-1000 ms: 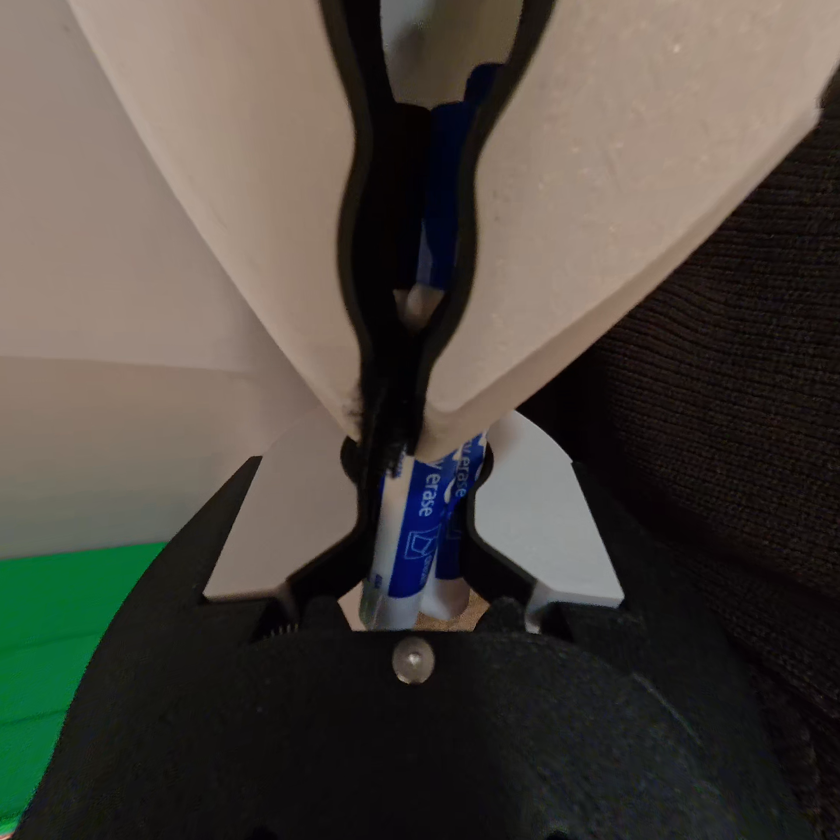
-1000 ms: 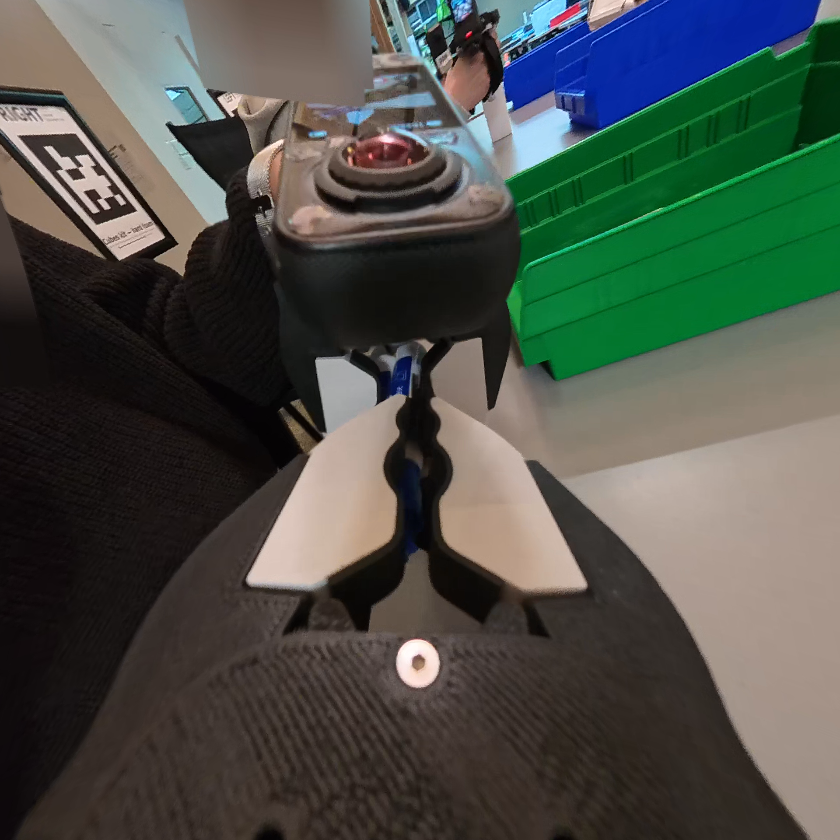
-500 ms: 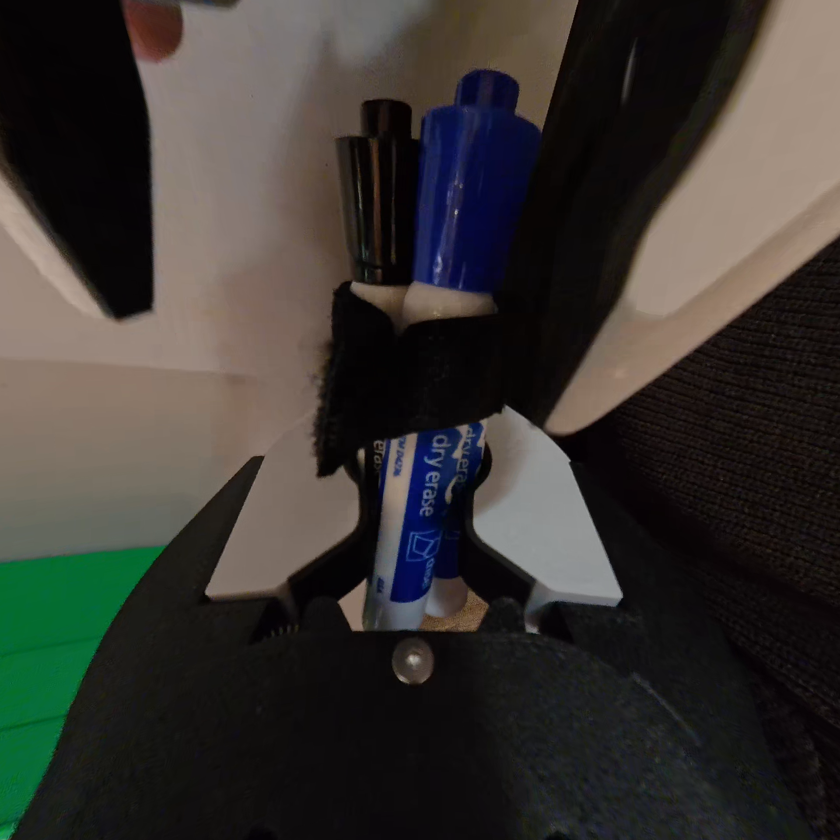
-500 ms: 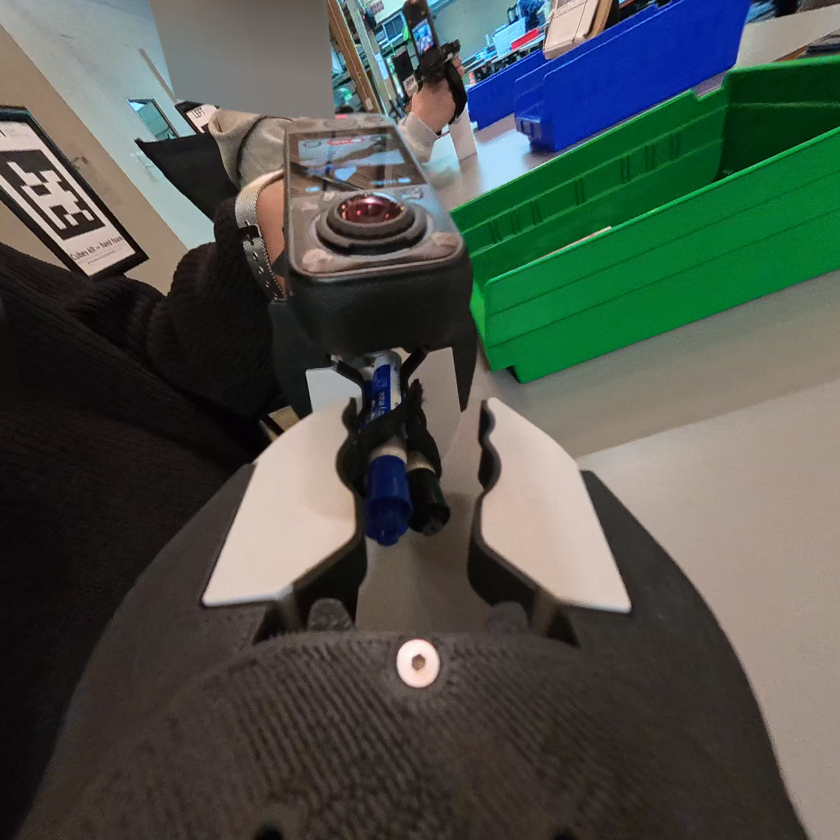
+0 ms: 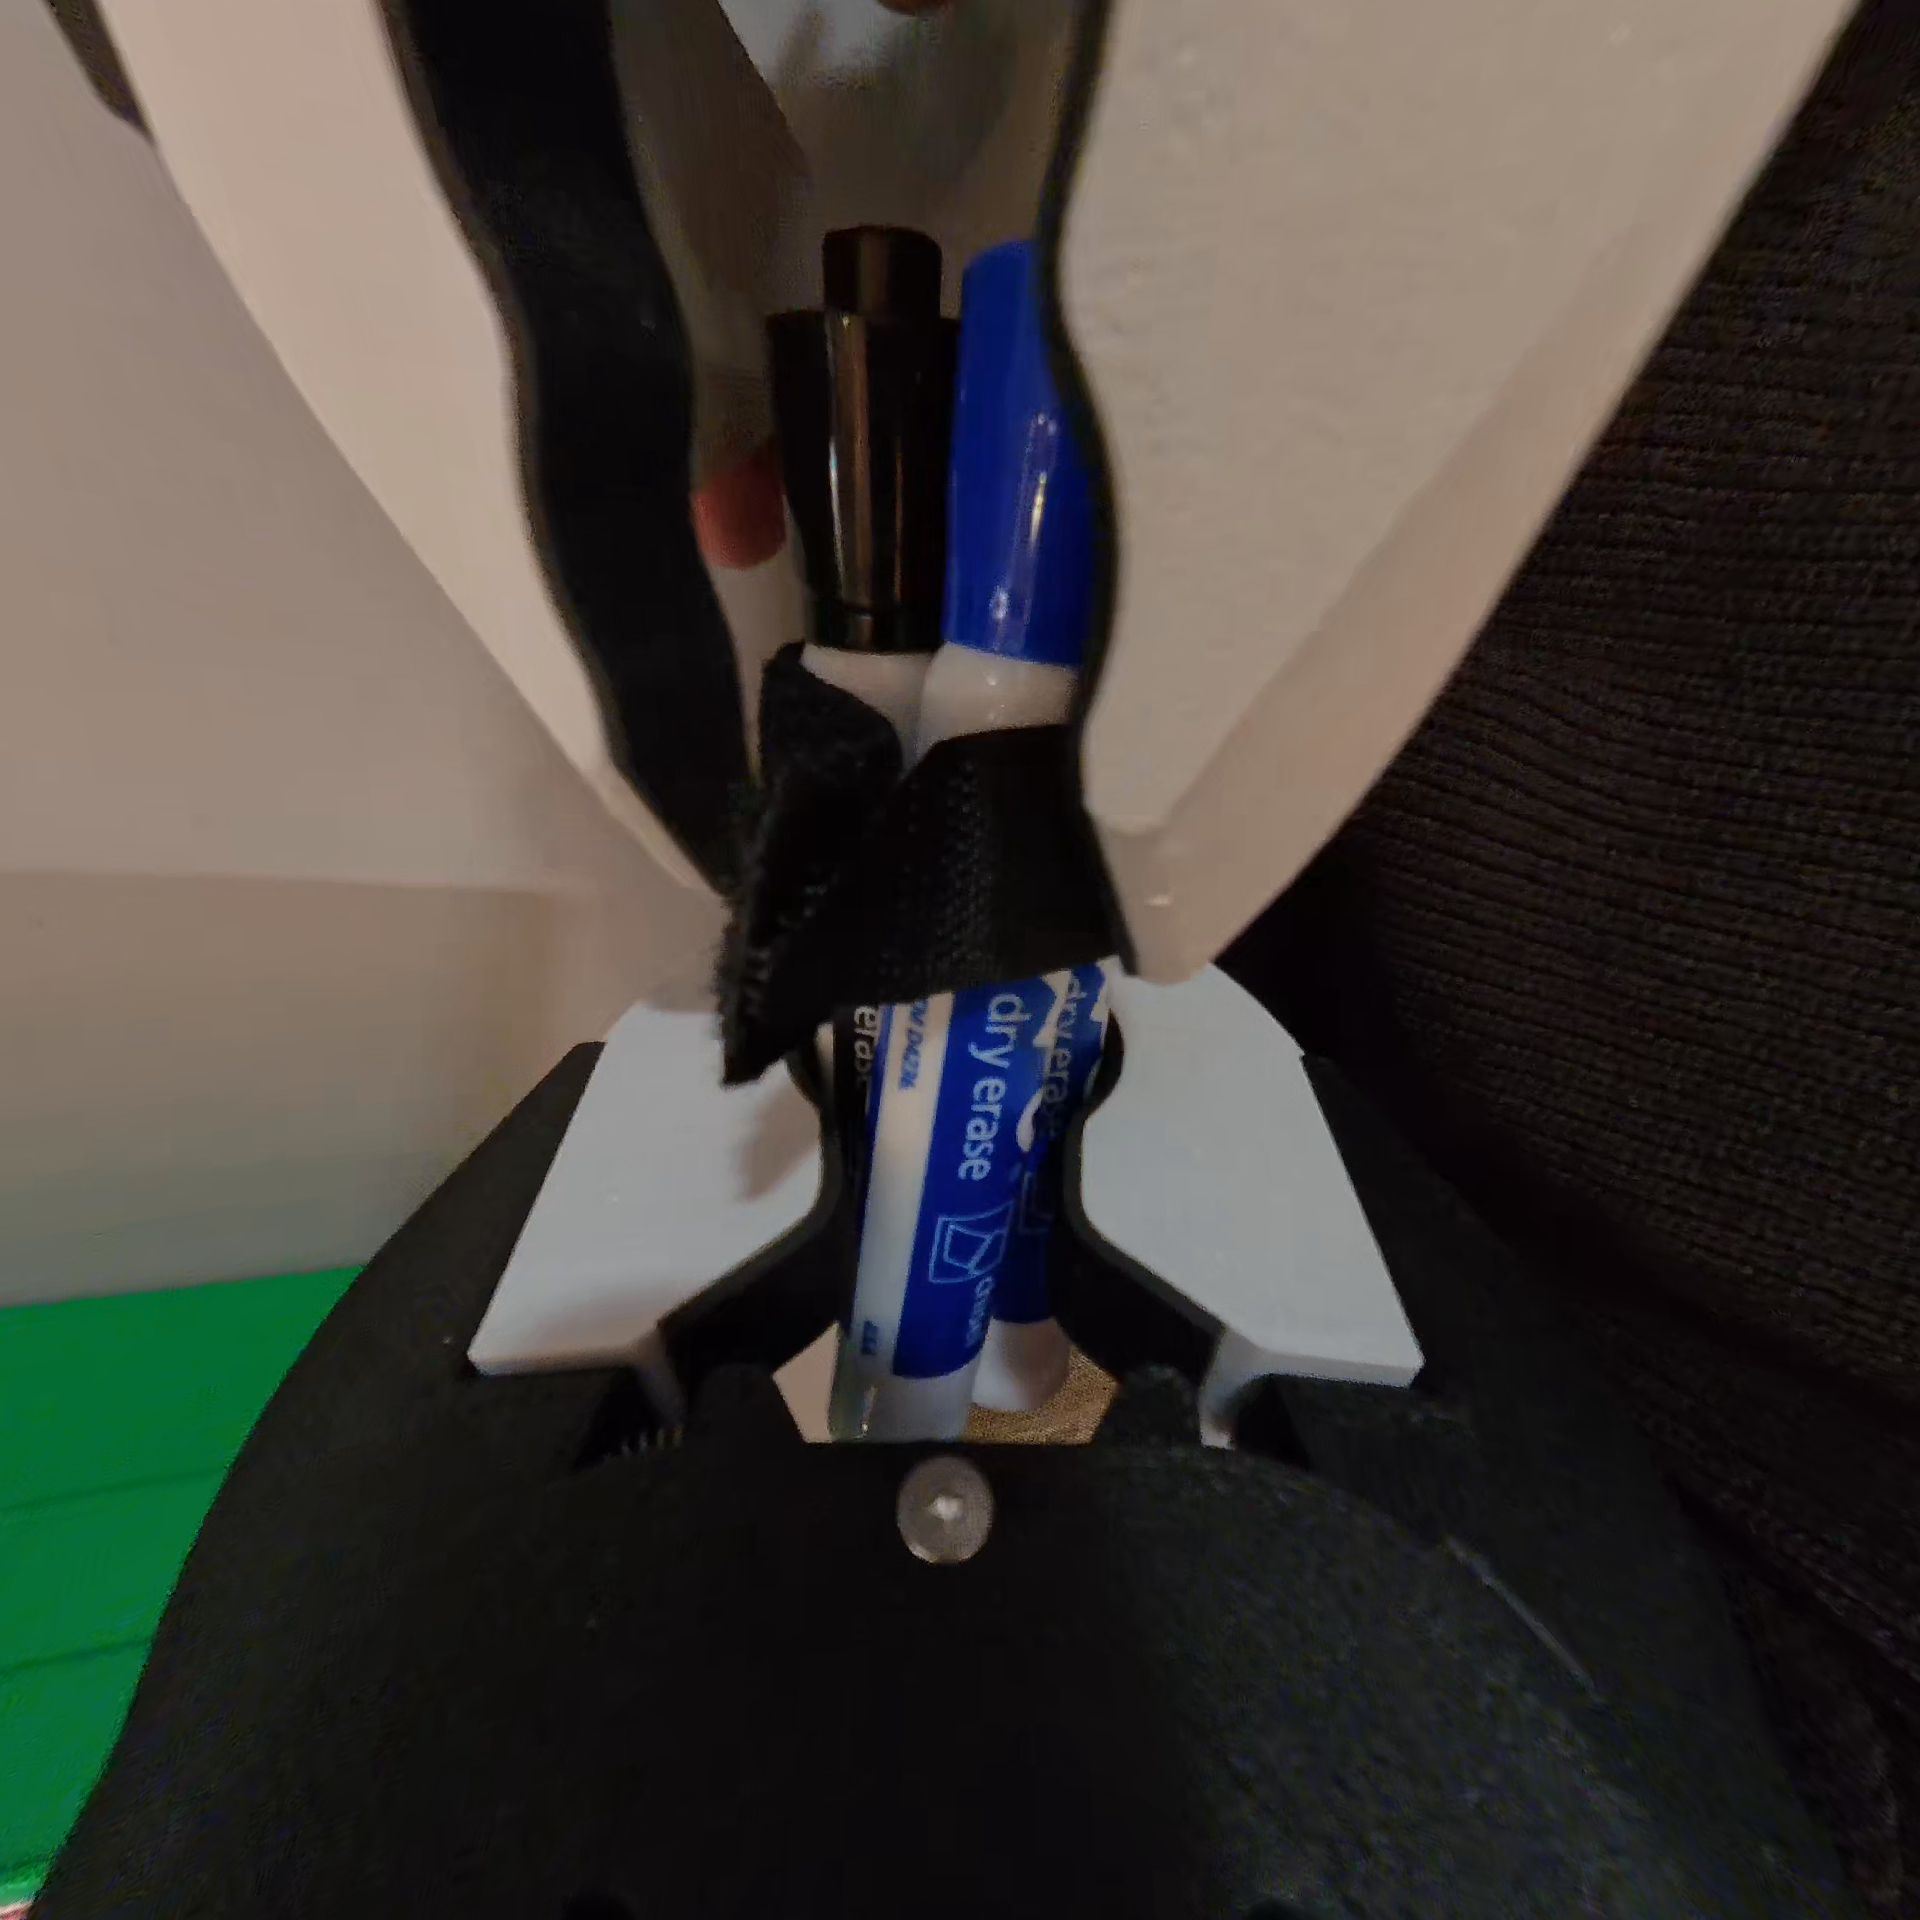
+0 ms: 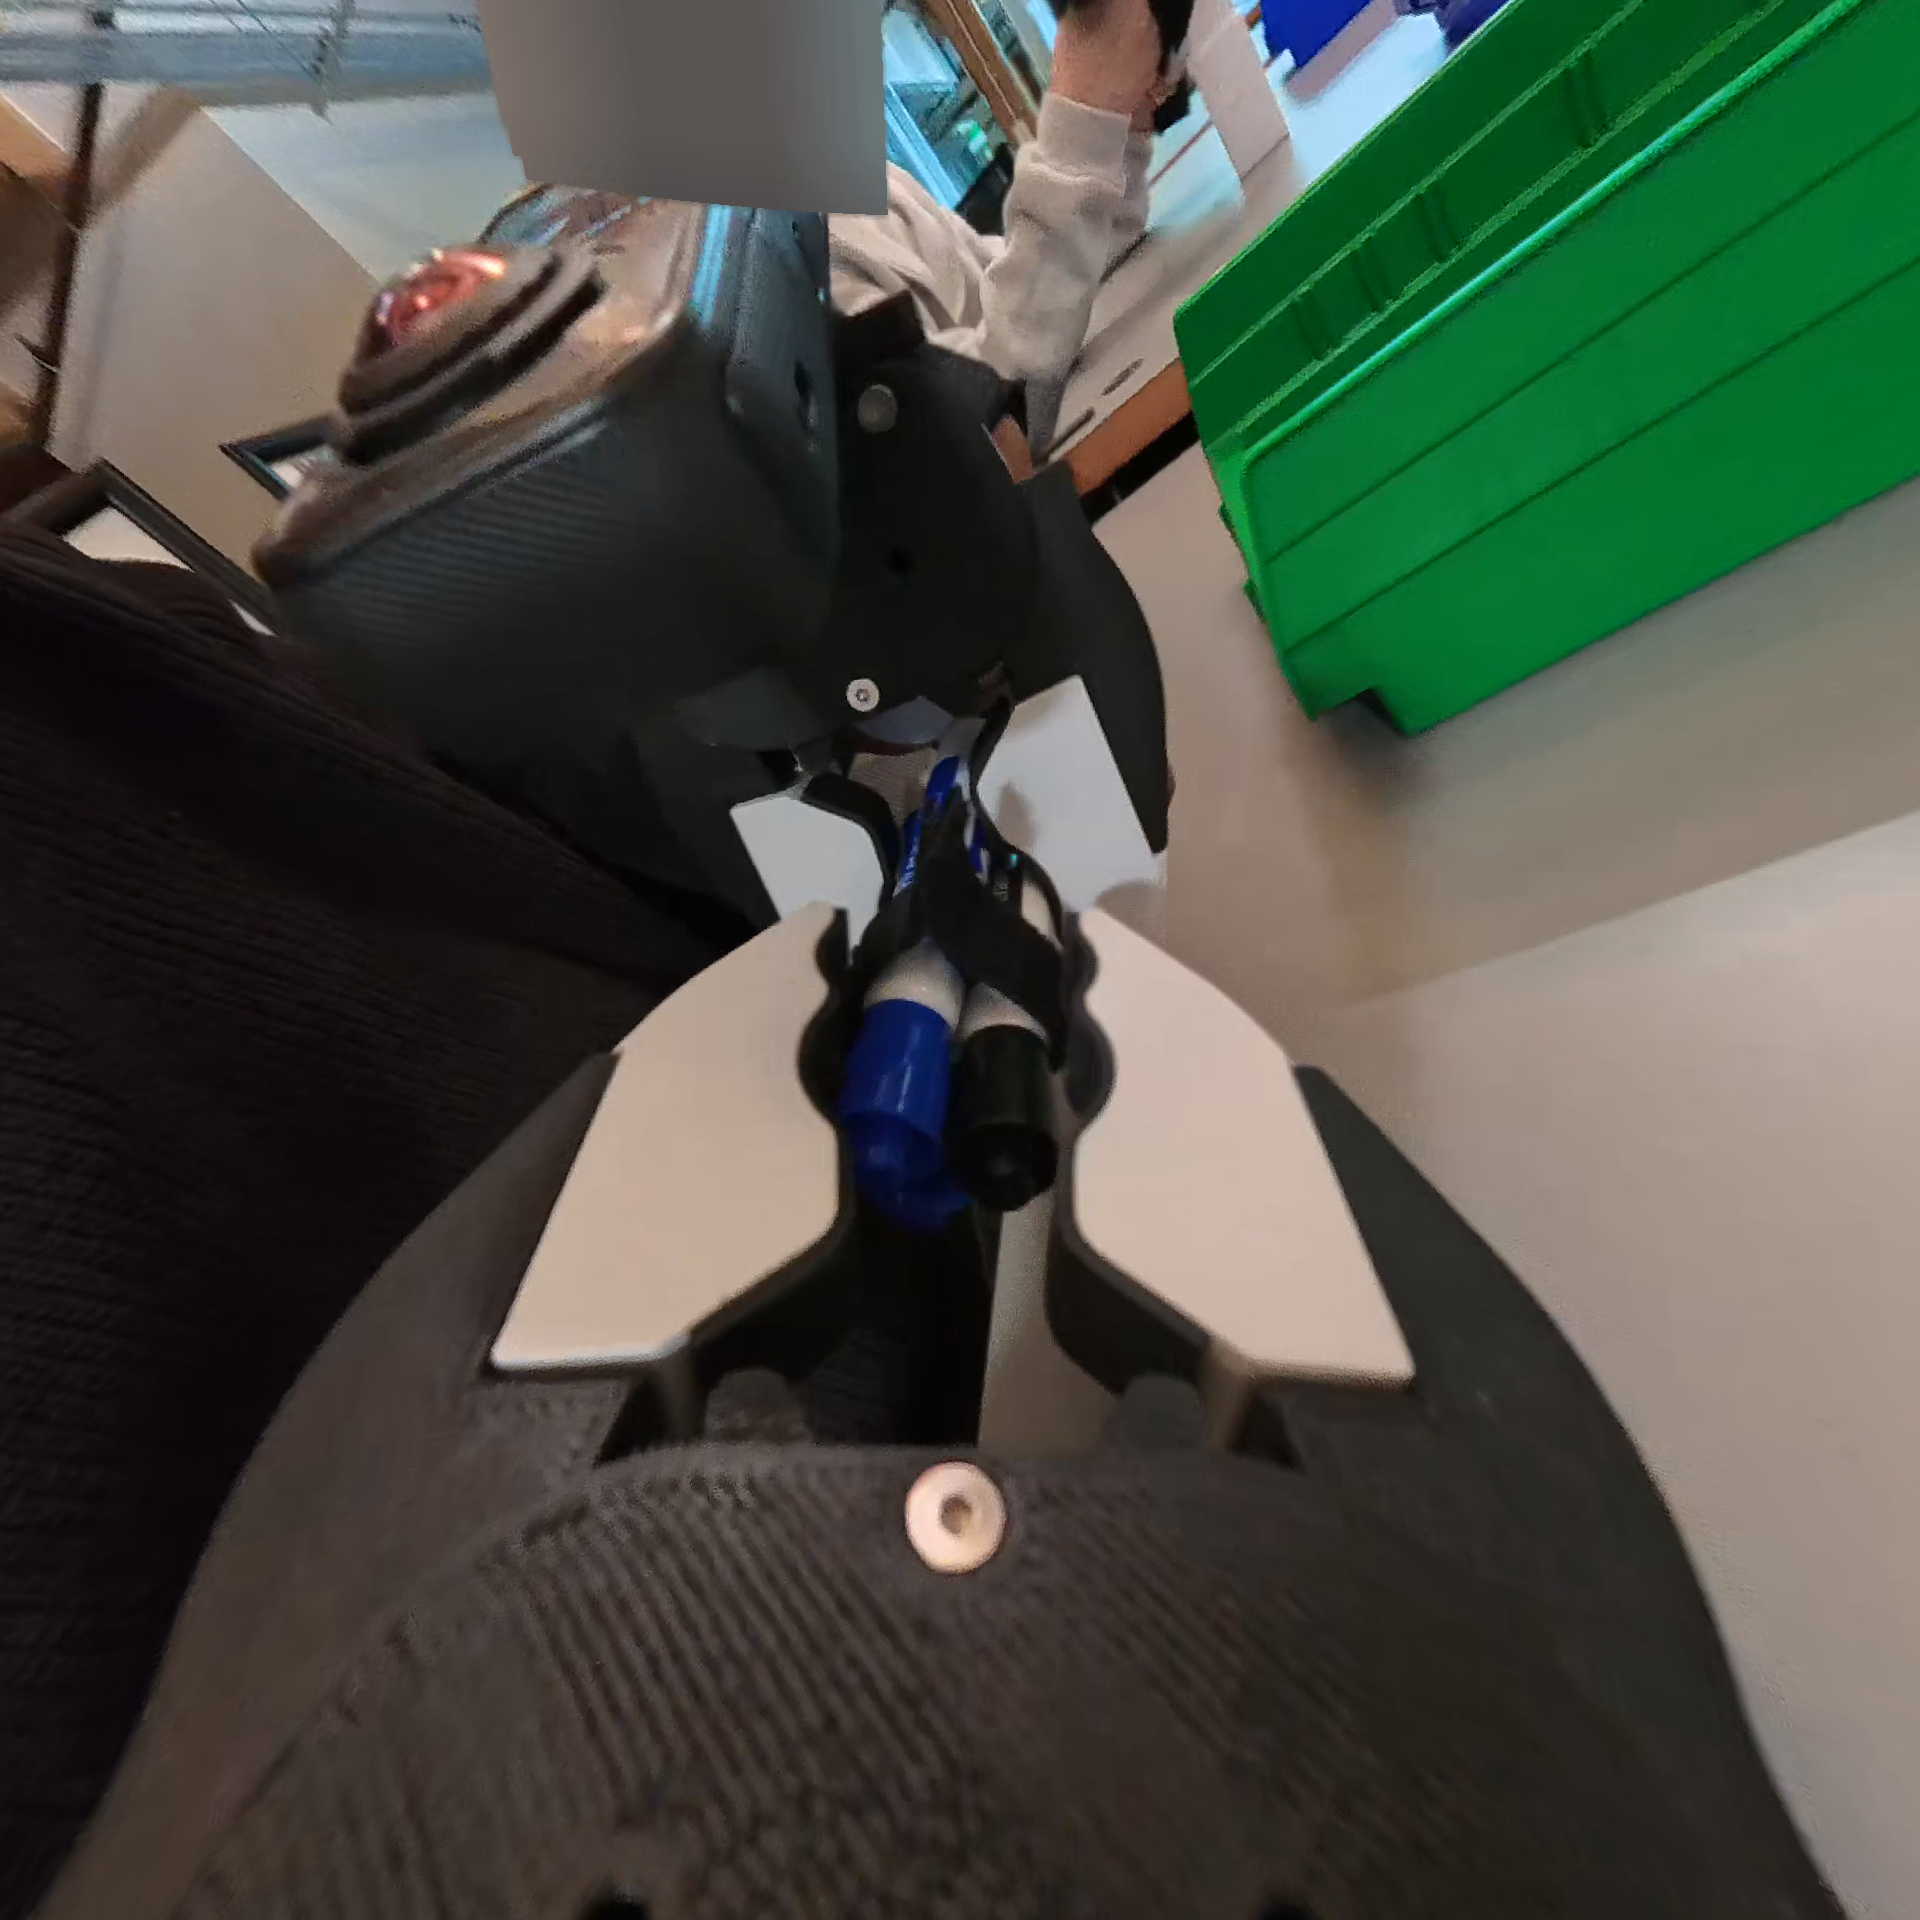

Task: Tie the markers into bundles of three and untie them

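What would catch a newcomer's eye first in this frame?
Two markers, one black-capped and one blue-capped, bound by a black strap, are clamped in the left gripper. The right gripper closes around their caps. Bright green bins stand on the grey table at the right.

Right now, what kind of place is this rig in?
Probably a workshop or lab stockroom: stacked green storage bins on a grey worktable, blue bins behind, and a framed marker board against the wall.

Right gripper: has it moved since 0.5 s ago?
Yes. The right gripper has narrowed around the markers, which the left gripper holds steady in the left wrist view. A gap remains beside the black cap.
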Available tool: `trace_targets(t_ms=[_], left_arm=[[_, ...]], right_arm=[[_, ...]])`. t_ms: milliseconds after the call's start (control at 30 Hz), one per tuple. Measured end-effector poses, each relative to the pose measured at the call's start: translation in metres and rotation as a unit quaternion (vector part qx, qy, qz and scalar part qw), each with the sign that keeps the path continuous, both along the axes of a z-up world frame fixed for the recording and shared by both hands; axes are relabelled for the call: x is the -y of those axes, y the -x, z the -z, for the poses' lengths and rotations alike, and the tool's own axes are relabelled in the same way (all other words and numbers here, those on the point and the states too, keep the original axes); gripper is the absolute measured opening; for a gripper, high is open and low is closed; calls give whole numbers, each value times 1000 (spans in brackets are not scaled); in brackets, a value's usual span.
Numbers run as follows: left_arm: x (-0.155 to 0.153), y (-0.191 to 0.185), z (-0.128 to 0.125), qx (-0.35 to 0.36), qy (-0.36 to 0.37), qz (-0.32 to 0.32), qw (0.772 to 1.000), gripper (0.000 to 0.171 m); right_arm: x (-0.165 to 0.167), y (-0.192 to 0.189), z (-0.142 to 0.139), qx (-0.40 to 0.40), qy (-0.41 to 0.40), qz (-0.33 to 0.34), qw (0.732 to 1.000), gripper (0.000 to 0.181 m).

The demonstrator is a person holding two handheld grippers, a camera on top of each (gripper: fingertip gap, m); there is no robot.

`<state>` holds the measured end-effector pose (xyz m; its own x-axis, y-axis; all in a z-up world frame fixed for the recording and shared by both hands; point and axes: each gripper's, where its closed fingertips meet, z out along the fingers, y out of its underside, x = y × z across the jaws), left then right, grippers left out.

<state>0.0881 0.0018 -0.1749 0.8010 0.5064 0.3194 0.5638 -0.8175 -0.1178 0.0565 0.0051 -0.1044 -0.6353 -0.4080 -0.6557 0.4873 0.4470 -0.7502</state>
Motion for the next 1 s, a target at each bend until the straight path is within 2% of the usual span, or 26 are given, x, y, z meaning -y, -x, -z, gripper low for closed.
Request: trace_targets(t_ms=[233,567,633,1000], left_arm=[[1,-1,3,4,7,1,1000,44],[0,-2,5,5,10,3,1000,43],[-2,-3,5,11,7,5,1000,43],[1,0,6,2,13,-1,1000,43]], right_arm=[[0,-2,0,3,7,-8,1000,23],[1,-1,0,-15,12,-5,1000,16],[1,2,0,-26,15,3,1000,8],[4,5,1,-76,33,27,996,5]])
